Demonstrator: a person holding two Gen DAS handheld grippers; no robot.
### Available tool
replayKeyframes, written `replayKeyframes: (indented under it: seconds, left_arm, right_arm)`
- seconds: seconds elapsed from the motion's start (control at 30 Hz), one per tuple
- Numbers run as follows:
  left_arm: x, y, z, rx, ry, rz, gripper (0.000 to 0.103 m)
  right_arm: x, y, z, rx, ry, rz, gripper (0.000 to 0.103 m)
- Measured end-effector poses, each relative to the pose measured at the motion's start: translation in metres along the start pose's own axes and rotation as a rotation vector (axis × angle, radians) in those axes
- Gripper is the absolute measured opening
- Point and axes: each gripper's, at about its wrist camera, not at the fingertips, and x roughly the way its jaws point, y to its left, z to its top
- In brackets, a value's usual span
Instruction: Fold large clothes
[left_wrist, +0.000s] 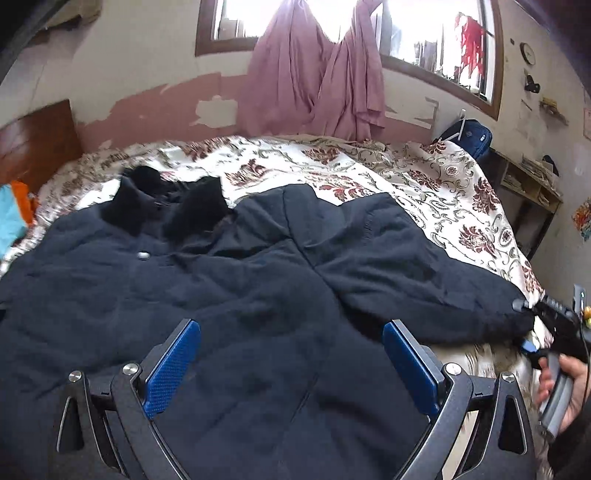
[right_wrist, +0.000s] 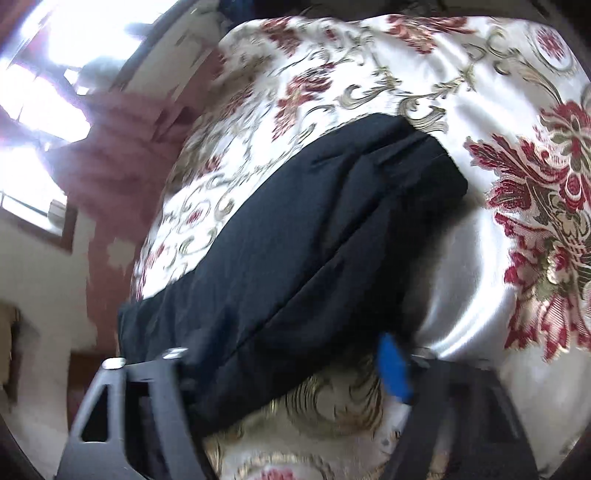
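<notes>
A dark navy padded coat (left_wrist: 221, 288) with a black fur collar (left_wrist: 166, 206) lies spread face up on a floral bedspread (left_wrist: 424, 177). My left gripper (left_wrist: 291, 326) hangs open over the coat's body, blue pads (left_wrist: 170, 365) wide apart with only flat fabric beneath. One sleeve (left_wrist: 424, 273) stretches to the right toward the bed's edge. At its cuff sits my right gripper (left_wrist: 532, 321), held by a hand (left_wrist: 565, 384). In the right wrist view the sleeve (right_wrist: 295, 229) runs between the fingers of my right gripper (right_wrist: 288, 365), pinched at its end; one blue pad (right_wrist: 395, 369) shows, the other is hidden by cloth.
Pink curtains (left_wrist: 314, 85) hang at a window behind the bed. A wooden headboard (left_wrist: 33, 144) and orange and turquoise cloth (left_wrist: 14, 210) are at the left. A blue bag (left_wrist: 469, 136) and a wooden shelf unit (left_wrist: 524, 181) stand past the bed's right edge.
</notes>
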Motion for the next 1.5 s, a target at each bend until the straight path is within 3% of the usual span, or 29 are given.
replayKeyframes:
  seconds: [0.1,0.2,0.27,0.47,0.6,0.67,0.73,0.9,1.0,1.17,1.23,1.27,1.3,1.33,1.37,1.5]
  left_arm:
    - [0.040,-0.003,0.001,-0.025,0.079,-0.067,0.100]
    - [0.076,-0.013,-0.008,-0.014,0.190,-0.083,0.100]
    - [0.086,-0.011,-0.017,-0.026,0.223,-0.089,0.100]
    - [0.036,0.032,-0.014,-0.150,0.143,-0.185,0.099]
    - [-0.024,0.093,-0.020,-0.165,0.071,-0.133,0.099]
    - [-0.045,0.127,-0.025,-0.173,0.035,-0.116,0.099]
    - [-0.067,0.165,-0.028,-0.205,-0.016,-0.122,0.099]
    - [-0.104,0.251,-0.038,-0.326,-0.089,-0.092,0.099]
    - [-0.123,0.286,-0.051,-0.365,-0.144,-0.084,0.099]
    - [-0.123,0.318,-0.076,-0.407,-0.154,-0.077,0.099]
    - [-0.115,0.328,-0.087,-0.449,-0.148,-0.121,0.099]
    - [-0.111,0.331,-0.091,-0.461,-0.143,-0.138,0.099]
    - [-0.106,0.334,-0.093,-0.472,-0.137,-0.160,0.099]
    - [-0.099,0.333,-0.095,-0.478,-0.126,-0.191,0.099]
    - [-0.093,0.332,-0.095,-0.480,-0.116,-0.207,0.099]
    - [-0.069,0.326,-0.092,-0.495,-0.051,-0.246,0.099]
  right_arm:
    - [0.006,0.002,0.008,0.009,-0.012,0.007,0.015]
    - [-0.002,0.027,0.013,-0.091,-0.063,0.015,0.008]
    - [-0.019,0.053,0.014,-0.179,-0.125,0.026,0.007]
    - [-0.091,0.167,-0.007,-0.528,-0.326,0.130,0.007]
    - [-0.127,0.253,-0.054,-0.785,-0.399,0.225,0.007]
    - [-0.130,0.297,-0.095,-0.944,-0.410,0.248,0.007]
    - [-0.121,0.335,-0.146,-1.097,-0.379,0.273,0.007]
    - [-0.080,0.383,-0.261,-1.306,-0.211,0.356,0.007]
    - [-0.051,0.386,-0.322,-1.406,-0.117,0.379,0.007]
    - [0.000,0.354,-0.403,-1.607,0.124,0.302,0.009]
    - [0.016,0.332,-0.422,-1.678,0.251,0.266,0.018]
    - [0.018,0.320,-0.431,-1.704,0.288,0.247,0.033]
    - [0.018,0.307,-0.433,-1.723,0.298,0.234,0.055]
    - [0.018,0.298,-0.428,-1.731,0.295,0.230,0.065]
    - [0.012,0.291,-0.425,-1.735,0.283,0.230,0.072]
    - [-0.011,0.270,-0.400,-1.688,0.317,0.265,0.072]
